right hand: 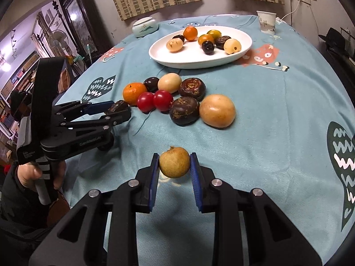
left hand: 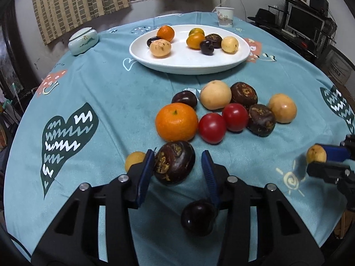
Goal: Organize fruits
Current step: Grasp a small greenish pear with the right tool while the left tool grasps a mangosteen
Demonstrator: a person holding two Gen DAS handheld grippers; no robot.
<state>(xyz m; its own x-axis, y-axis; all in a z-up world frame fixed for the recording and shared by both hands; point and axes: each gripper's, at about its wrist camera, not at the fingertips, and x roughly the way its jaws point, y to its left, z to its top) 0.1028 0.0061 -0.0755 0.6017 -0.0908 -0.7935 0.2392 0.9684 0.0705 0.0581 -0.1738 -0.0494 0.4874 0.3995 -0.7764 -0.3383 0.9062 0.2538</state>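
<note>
Left gripper (left hand: 177, 166): fingers around dark water chestnut (left hand: 174, 161); right pad apart from it.
Right gripper (right hand: 174, 166): fingers clamped on small tan fruit (right hand: 174, 162).
Plate (left hand: 188, 64): holds sorted fruits.

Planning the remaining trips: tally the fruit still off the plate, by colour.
Orange fruit: 1
Red fruit: 2
Dark brown or purple fruit: 5
Pale yellow or tan fruit: 4
Total: 12
</note>
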